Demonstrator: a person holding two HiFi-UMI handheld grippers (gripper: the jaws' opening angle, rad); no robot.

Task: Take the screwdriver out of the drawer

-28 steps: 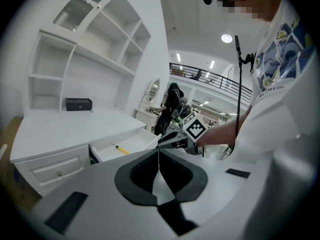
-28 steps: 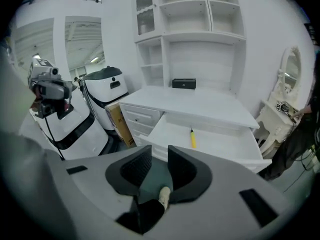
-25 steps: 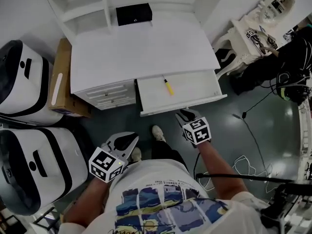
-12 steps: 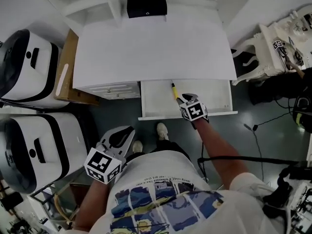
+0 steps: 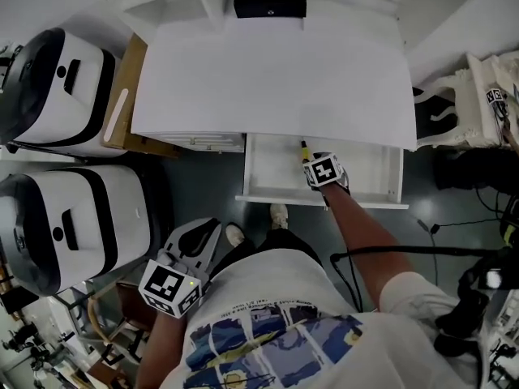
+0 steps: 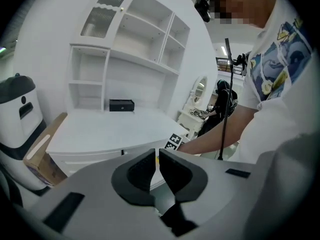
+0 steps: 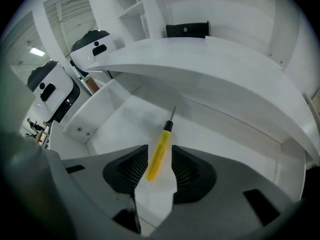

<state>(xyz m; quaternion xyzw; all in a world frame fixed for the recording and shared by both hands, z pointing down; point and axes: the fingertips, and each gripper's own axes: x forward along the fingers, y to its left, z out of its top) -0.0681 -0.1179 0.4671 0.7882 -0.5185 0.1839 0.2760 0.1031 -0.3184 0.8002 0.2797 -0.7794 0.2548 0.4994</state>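
Open drawer (image 5: pixel 272 177) beneath the desk top (image 5: pixel 276 71), shown from the head view and both gripper views. The drawer is drawn out toward the person, and its rear part is overhung by the front edge of the desk top, so that access is left from above and from the front only. Inside the drawer, bare white floor is seen on both sides of the screwdriver (image 7: pixel 160 151), with more free floor toward the drawer's right wall than toward its left. The drawer's front rim is crossed by the person's forearm (image 5: pixel 361 225). In front of the drawer, open dark floor is left around a shoe (image 5: pixel 278 215).

The screwdriver is laid flat on the drawer floor, left of the drawer's middle. A yellow handle, a short black collar and a thin metal shaft are shown; the shaft is pointed at the drawer's back, under the overhang, and the handle end at the drawer's front.

The right gripper (image 7: pixel 159 156) is lowered into the drawer. Its jaws have just been opening and are spread, with the yellow handle between them but not pressed by either pad.

The left gripper (image 6: pixel 156 156) is held well in front of the drawer, beside the person's body, its jaws brought together with nothing between them.
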